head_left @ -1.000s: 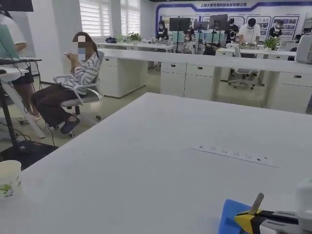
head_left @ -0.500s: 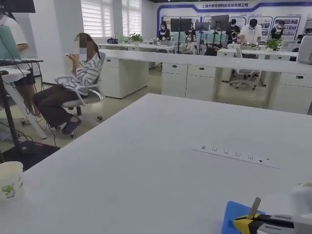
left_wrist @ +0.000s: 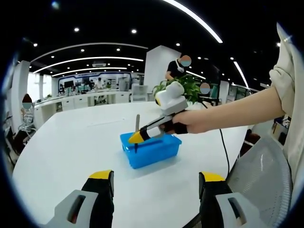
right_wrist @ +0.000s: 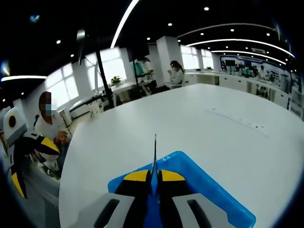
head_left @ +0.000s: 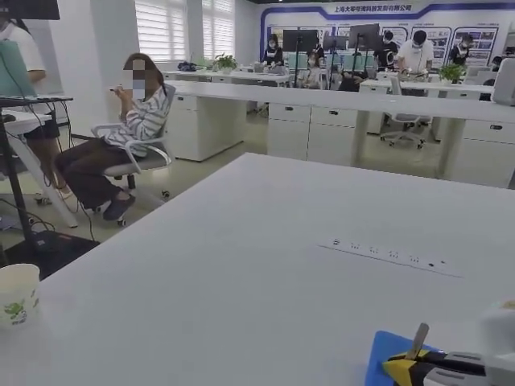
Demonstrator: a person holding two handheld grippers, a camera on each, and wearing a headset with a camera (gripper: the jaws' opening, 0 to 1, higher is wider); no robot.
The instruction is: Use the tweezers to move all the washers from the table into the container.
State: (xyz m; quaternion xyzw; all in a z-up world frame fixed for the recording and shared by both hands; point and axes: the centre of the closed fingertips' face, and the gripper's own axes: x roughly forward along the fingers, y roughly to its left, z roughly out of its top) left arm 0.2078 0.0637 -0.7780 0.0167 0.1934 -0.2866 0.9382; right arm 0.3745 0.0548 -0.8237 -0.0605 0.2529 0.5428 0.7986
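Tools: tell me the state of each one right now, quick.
Left tool: open, holding nothing.
Right tool: shut on the tweezers, over the blue container.

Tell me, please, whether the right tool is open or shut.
Shut on the tweezers: the right tool has its jaws clamped around them, above the blue container.

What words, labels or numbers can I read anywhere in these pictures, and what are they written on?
Far wall sign: one line of Chinese characters, too small and blurred to read.
Wall posters: too small to read.
Paper cup: a green leaf print, no readable words.
Blue container and tweezers: no writing to be seen.
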